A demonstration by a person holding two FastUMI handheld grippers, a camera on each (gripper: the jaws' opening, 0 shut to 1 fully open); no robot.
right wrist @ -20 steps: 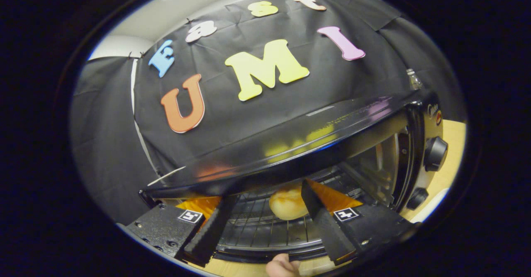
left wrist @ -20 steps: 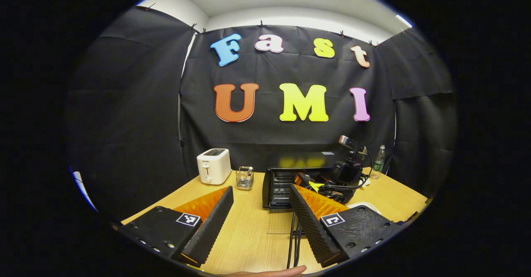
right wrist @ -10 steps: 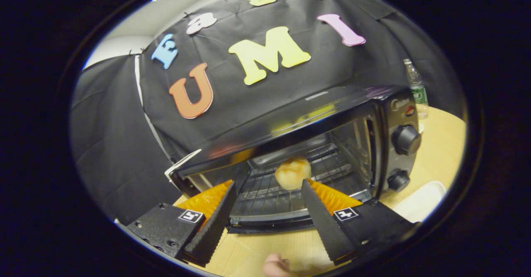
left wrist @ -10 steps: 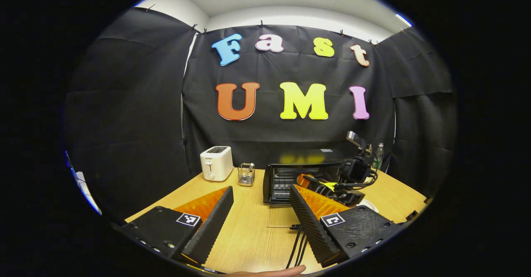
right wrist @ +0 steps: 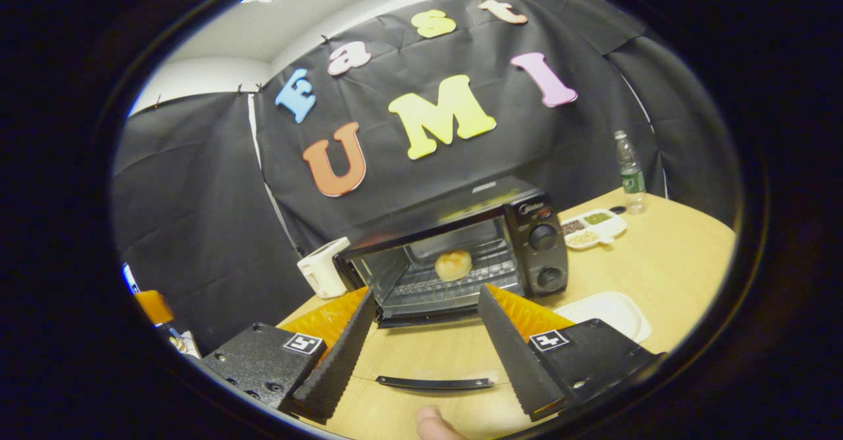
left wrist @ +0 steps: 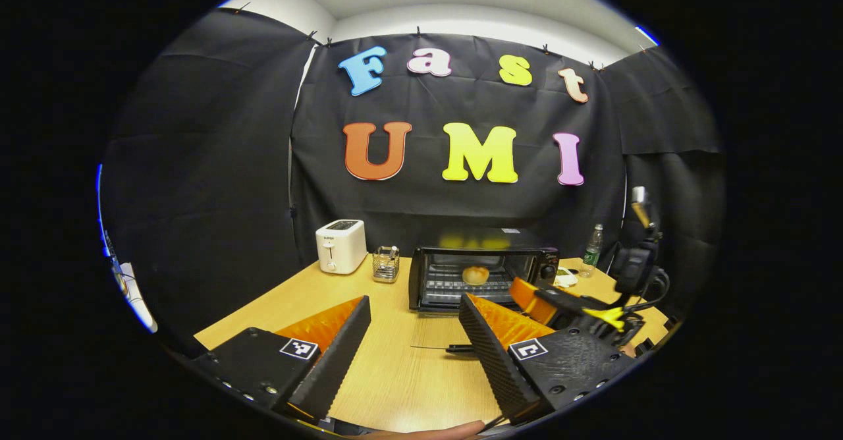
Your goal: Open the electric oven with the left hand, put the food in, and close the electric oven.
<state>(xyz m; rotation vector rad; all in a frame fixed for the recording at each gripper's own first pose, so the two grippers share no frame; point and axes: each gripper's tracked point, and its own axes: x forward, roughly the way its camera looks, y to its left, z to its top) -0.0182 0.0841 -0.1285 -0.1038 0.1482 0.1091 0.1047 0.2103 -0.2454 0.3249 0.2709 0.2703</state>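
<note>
The left gripper [left wrist: 413, 348] hangs over the wooden table [left wrist: 395, 387] with its fingers spread wide and nothing between them, well short of the electric oven [left wrist: 484, 272]. The right gripper [right wrist: 421, 344] is likewise spread and empty, set back from the oven mouth. The bread roll [right wrist: 453, 265] sits on the wire rack inside the oven, so what remains, by my reading, is closing the door with the left gripper. To do that well, bring the left gripper in low under the front edge of the lowered door [right wrist: 428, 313], lift in an arc about the hinge, and press until it seats, keeping clear of the right gripper. The door handle is hard to make out: a dark curved bar [right wrist: 435, 383] shows near the fingers, but I cannot tell whether it is the handle seen through glass.
</note>
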